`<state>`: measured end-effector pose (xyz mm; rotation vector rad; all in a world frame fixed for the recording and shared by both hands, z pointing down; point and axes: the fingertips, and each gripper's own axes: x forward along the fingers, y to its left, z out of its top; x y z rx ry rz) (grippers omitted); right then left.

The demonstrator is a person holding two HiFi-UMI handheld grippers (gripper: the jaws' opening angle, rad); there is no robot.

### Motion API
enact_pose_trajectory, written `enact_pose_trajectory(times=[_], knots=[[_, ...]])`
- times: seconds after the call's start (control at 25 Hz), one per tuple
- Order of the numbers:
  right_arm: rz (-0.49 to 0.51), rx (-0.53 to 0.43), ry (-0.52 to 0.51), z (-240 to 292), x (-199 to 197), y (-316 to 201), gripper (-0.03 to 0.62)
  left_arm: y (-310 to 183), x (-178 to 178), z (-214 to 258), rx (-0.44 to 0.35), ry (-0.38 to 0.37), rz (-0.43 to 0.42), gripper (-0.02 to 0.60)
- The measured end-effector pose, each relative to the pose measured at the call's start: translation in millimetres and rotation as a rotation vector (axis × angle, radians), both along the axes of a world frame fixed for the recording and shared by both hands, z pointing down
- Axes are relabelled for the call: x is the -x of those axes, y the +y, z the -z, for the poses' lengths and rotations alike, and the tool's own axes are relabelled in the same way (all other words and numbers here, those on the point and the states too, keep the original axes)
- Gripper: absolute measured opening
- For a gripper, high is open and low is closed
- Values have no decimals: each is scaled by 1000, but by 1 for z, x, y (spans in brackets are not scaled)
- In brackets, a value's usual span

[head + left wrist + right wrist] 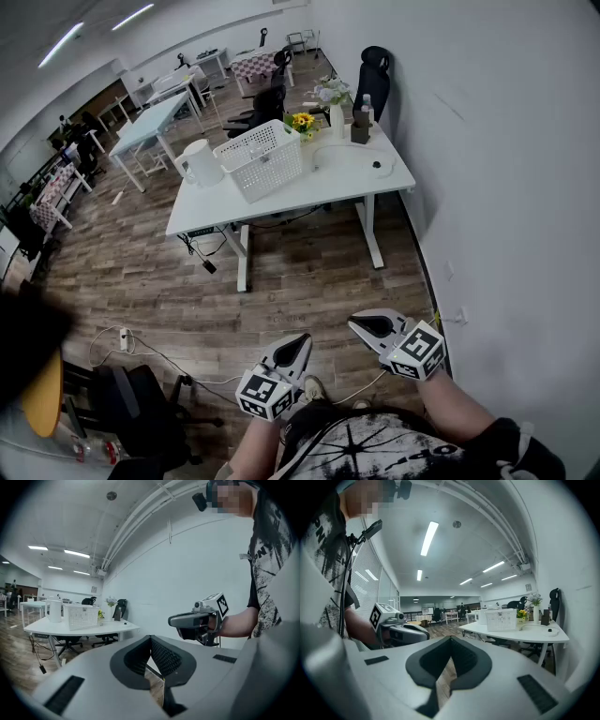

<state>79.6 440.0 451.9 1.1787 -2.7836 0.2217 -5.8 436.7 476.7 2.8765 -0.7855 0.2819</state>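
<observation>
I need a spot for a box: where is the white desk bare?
Bare: the desk right of the basket up to the dark knob, and the strip before the jug. Crowded: far edge, with flowers, vase, bottle.

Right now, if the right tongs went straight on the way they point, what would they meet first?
Probably nothing close: the right tongs point past the white rectangular desk on their right, out over brown wooden floor. Depth is unclear.

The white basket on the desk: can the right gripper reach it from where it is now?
Probably not. The right gripper is held near the person's body, and wooden floor lies between it and the desk with the white basket; nothing blocks the way.
</observation>
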Motion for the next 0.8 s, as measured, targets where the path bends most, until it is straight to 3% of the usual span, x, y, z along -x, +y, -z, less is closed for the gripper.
enact_pose_trajectory(times=[0.8], knots=[[-16, 22, -25, -11, -9, -16, 23, -16, -10, -14, 19, -26, 3, 9]])
